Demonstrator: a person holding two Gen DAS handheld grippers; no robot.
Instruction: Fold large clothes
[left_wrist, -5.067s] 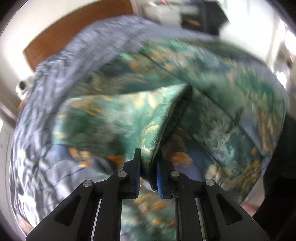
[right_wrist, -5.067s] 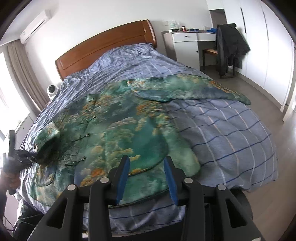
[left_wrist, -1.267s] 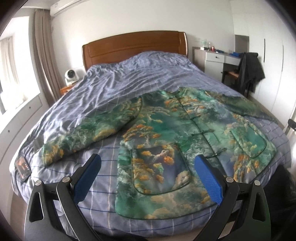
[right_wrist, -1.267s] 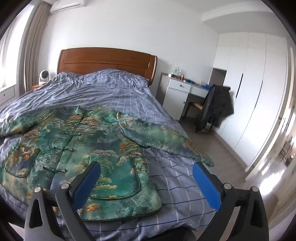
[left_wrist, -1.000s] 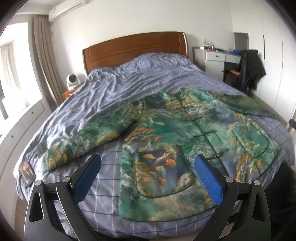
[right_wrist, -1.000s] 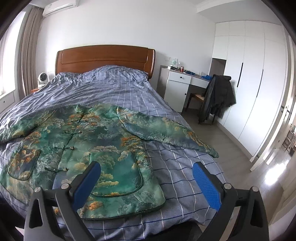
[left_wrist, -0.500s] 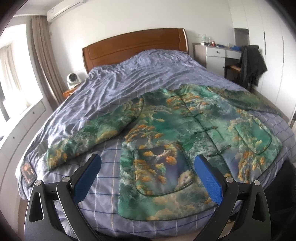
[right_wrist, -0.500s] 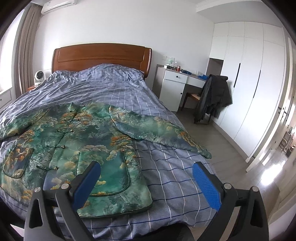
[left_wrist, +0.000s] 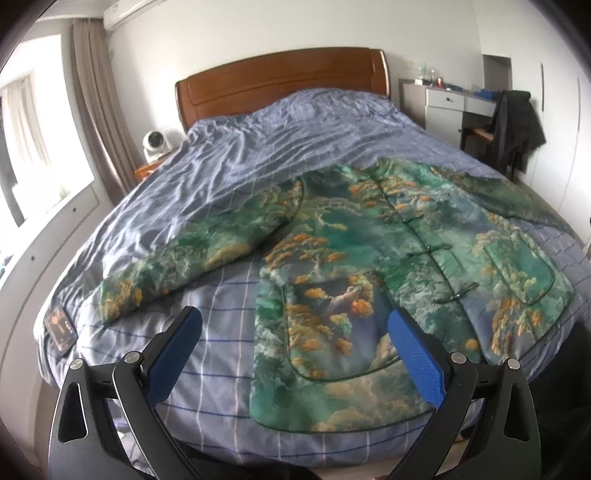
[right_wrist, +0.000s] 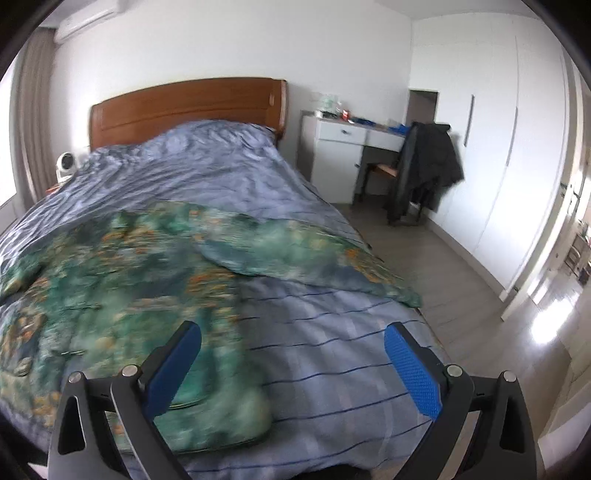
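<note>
A large green jacket with orange and blue landscape print (left_wrist: 388, 251) lies flat and face up on the bed, buttoned down the front, both sleeves spread out. Its left sleeve (left_wrist: 192, 254) reaches toward the bed's left edge. Its right sleeve (right_wrist: 310, 254) reaches toward the right edge. My left gripper (left_wrist: 295, 325) is open and empty above the jacket's hem near the foot of the bed. My right gripper (right_wrist: 291, 343) is open and empty above the bare quilt, right of the jacket's hem (right_wrist: 207, 417). The right wrist view is blurred.
The bed has a blue checked quilt (left_wrist: 258, 155) and a wooden headboard (left_wrist: 280, 85). A phone (left_wrist: 59, 330) lies at the quilt's front left corner. A white desk (right_wrist: 343, 147), a chair with a dark coat (right_wrist: 424, 166) and white wardrobes (right_wrist: 491, 147) stand to the right.
Five seconds ago my left gripper was shut on jacket fabric; it has let go and both grippers stand wide open. In the last second my right gripper has swung right and lower toward the quilt.
</note>
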